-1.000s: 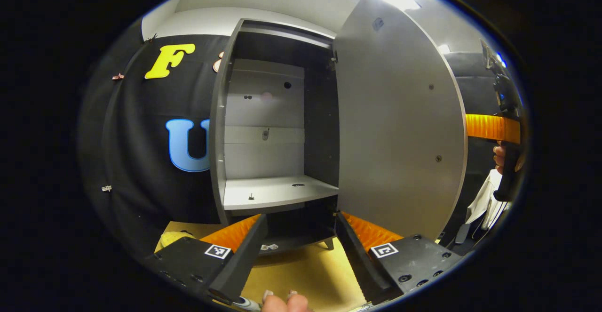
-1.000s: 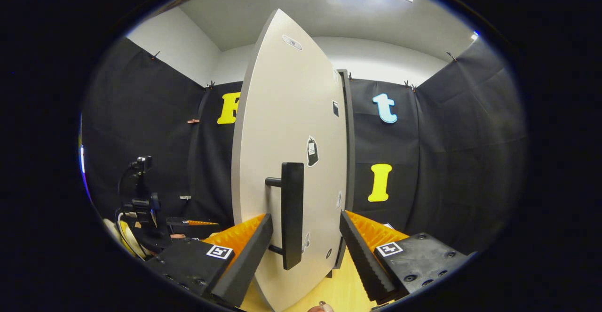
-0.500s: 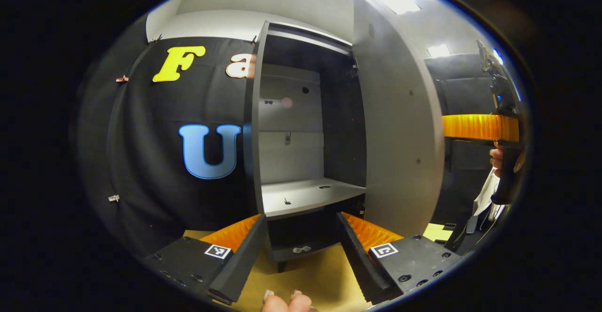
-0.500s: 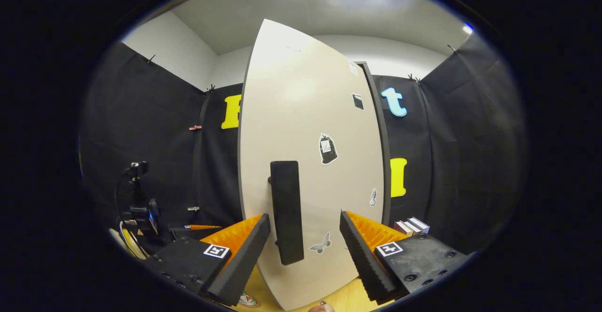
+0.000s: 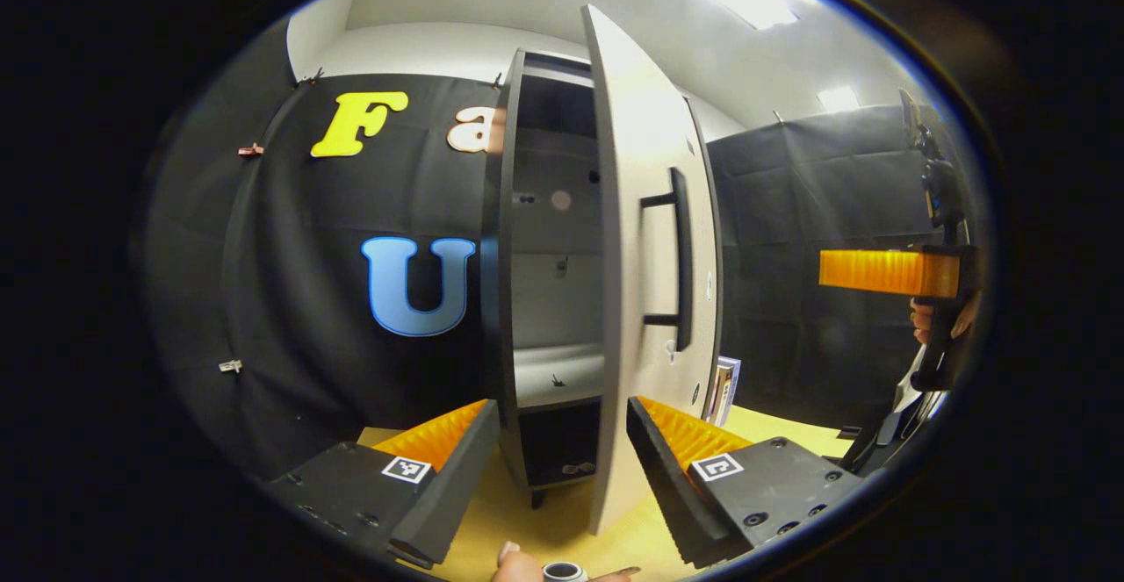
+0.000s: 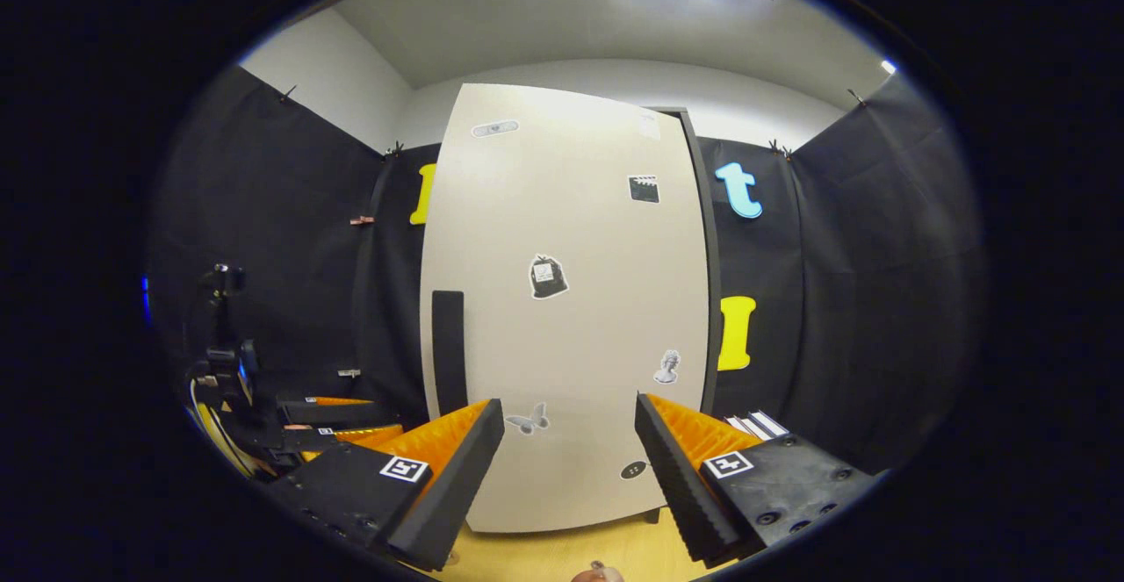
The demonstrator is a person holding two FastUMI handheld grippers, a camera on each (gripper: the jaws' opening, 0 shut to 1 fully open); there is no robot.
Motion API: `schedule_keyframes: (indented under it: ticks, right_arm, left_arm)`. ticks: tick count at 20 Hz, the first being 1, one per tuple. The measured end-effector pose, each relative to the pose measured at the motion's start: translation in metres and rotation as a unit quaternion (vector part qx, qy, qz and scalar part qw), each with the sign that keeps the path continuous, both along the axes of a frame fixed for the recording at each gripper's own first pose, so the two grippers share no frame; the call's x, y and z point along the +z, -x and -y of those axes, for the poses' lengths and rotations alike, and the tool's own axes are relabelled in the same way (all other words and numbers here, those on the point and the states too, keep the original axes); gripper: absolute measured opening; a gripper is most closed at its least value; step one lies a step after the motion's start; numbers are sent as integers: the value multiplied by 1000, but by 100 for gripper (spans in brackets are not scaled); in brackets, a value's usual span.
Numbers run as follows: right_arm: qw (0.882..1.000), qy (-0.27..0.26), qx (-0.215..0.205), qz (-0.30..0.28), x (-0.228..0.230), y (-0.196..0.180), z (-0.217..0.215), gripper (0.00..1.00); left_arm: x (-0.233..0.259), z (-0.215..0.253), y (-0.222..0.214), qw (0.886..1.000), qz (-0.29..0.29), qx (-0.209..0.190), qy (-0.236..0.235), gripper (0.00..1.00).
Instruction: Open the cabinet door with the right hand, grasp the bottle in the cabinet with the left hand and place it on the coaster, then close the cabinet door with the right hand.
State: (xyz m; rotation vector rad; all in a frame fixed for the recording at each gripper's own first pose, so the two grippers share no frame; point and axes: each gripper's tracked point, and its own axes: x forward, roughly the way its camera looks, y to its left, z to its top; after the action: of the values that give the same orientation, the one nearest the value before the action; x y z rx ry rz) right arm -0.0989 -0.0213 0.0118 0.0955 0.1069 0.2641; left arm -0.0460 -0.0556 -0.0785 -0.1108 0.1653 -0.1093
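Pale cabinet door (image 5: 619,301) stands nearly closed ahead of the wide-open, empty left gripper (image 5: 562,468), a bottle cap (image 5: 563,572) just beneath it. Right gripper view: the right gripper (image 6: 569,468), fingers spread, faces the door, handle (image 6: 448,349) left, for the closing push.

The left gripper view looks from the cabinet's left front past the door's (image 5: 628,301) edge into the shelves. The right gripper view faces the door (image 6: 571,319) squarely, near. Both share the door.
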Motion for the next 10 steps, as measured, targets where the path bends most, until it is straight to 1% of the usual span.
schedule_keyframes:
  ticks: [2, 5, 10]
  right_arm:
    - [1000, 4, -6, -6, -5, -7, 13, 98]
    - [1000, 12, -11, -23, -18, -18, 31, 98]
    - [1000, 9, -3, -24, -22, -30, 48, 97]
  left_arm:
    - [11, 9, 0, 1000, 8, 8, 1, 92]
    - [20, 35, -1, 1000, 13, 10, -2, 92]
    - [20, 69, -4, 1000, 10, 3, -7, 92]
